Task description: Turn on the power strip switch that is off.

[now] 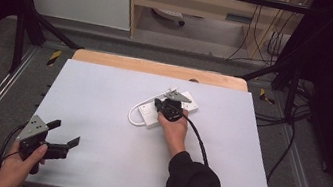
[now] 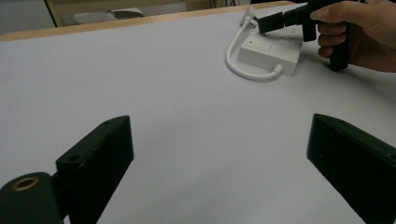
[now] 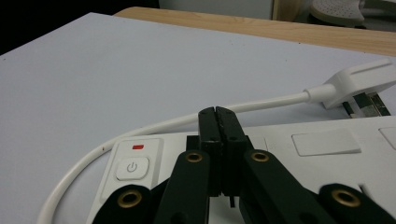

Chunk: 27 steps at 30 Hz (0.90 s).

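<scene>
Two smooth black jaws pressed together above the glossy white rectangular power strip (image 3: 299, 154); left gripper's (image 1: 63, 134) apart.

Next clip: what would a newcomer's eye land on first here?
Most likely the white power strip near the middle of the pale table, its short white cord looping off the left end. The right claw sits shut just above the strip's top, close to the power button with its small red mark. The left claw rests open at the table's near left corner, with nothing between its jaws.
</scene>
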Each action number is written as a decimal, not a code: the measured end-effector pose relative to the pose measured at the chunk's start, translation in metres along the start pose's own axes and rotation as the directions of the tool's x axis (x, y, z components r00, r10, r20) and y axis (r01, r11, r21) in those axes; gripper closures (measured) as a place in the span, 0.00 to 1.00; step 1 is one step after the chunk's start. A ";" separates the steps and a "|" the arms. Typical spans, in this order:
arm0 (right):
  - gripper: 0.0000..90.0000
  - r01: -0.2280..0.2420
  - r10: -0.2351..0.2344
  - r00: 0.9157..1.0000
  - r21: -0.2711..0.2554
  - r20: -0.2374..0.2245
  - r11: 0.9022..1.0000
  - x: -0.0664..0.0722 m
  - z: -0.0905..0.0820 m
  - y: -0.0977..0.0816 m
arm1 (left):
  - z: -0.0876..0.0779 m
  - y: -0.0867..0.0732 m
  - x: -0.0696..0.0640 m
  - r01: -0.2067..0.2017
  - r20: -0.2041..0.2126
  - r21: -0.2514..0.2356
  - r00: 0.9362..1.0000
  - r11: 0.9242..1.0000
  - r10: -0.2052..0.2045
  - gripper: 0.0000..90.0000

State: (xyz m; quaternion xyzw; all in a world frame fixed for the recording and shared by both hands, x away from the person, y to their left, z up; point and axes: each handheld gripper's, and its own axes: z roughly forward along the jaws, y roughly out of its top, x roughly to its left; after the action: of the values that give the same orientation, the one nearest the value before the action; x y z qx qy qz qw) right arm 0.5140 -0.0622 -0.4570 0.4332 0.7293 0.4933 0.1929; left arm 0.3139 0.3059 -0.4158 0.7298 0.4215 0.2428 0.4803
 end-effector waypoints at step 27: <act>1.00 -0.016 0.017 1.000 0.015 -0.004 1.000 0.000 0.001 0.000 | 0.000 0.000 0.000 -0.003 0.001 0.001 1.000 1.000 0.003 0.08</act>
State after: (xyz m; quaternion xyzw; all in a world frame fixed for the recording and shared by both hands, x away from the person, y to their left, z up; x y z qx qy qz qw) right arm 0.5152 -0.0617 -0.4573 0.4396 0.7298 0.4902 0.1839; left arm 0.3138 0.3059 -0.4158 0.7308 0.4205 0.2429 0.4797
